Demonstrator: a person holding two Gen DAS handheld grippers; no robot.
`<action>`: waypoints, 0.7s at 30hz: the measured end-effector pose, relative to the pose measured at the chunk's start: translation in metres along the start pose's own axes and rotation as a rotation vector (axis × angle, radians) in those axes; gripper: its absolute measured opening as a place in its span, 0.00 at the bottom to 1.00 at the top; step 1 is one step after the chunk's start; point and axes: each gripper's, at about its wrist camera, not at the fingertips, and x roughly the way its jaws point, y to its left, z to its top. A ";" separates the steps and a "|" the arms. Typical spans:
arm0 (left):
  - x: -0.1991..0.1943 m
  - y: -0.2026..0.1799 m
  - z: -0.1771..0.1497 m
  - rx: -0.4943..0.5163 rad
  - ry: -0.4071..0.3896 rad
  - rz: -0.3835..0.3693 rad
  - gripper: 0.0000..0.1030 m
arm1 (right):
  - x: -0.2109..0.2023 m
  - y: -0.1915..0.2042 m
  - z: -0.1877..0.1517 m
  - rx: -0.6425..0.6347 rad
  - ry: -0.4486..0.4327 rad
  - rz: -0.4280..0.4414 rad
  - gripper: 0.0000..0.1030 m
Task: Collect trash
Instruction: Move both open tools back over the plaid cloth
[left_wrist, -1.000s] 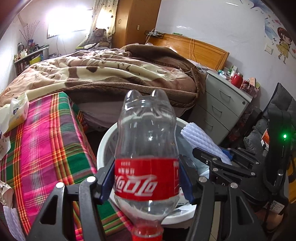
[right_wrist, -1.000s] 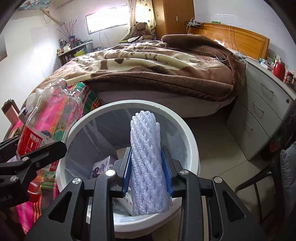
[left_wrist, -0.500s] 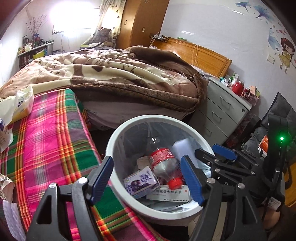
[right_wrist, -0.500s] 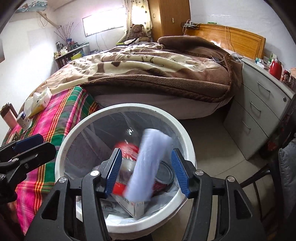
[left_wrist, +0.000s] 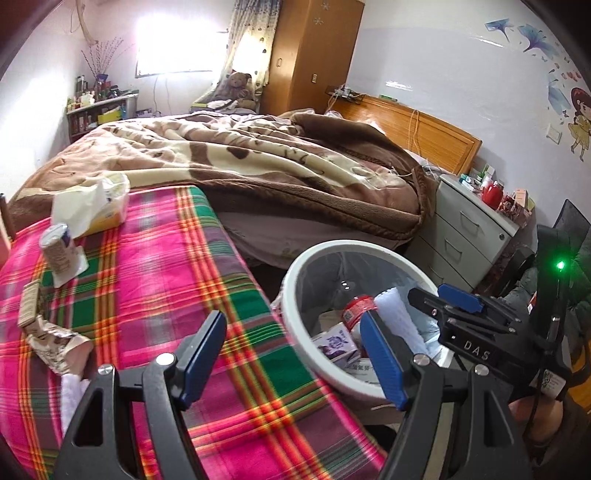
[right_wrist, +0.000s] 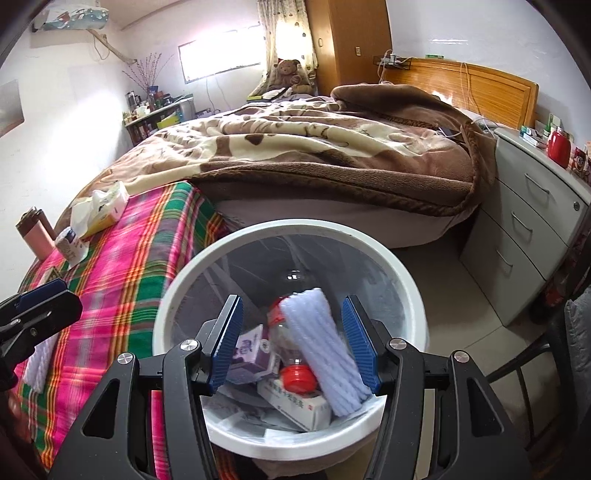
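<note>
Trash sits mostly in the white bin (right_wrist: 402, 269) right now: a clear bottle with a red cap (right_wrist: 295, 374) lies in there on its side, a white foam net sleeve (right_wrist: 325, 350) leans across it, and a small purple carton (right_wrist: 255, 350) plus a flat white medicine box (right_wrist: 295, 406) are underneath. The bin stands on the floor, tucked against the edge of the plaid-covered surface (left_wrist: 155, 295).

My right gripper (right_wrist: 291, 343) hangs straight over the bin with its jaws released, nothing between the blue pads (right_wrist: 225, 343), and the foam sleeve lies below them in the bin rather than in them. My left gripper (left_wrist: 291, 362) is over the corner of the plaid surface, just left of the bin, jaws spread wide and empty too.

More stuff waits on the plaid cloth: a crumpled brown wrapper (left_wrist: 51, 339) near the left edge, a small flat packet (left_wrist: 29, 302) just behind it, a little paper-wrapped roll (left_wrist: 59, 251) standing on a white scrap, and a tissue pack (left_wrist: 92, 206) further back (can't tell if that one counts as rubbish). Something white and knitted-looking (left_wrist: 72, 398) pokes out by my left gripper's frame. A pink flask (right_wrist: 35, 232) stands at the far left edge in the right-hand view.
</note>
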 end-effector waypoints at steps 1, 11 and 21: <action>-0.004 0.003 -0.002 0.002 -0.004 0.008 0.74 | -0.001 0.003 0.000 -0.002 -0.005 0.008 0.55; -0.050 0.069 -0.035 -0.088 -0.041 0.143 0.74 | -0.005 0.055 0.001 -0.059 -0.058 0.144 0.55; -0.068 0.136 -0.074 -0.201 -0.009 0.221 0.74 | 0.009 0.116 0.003 -0.148 -0.038 0.250 0.55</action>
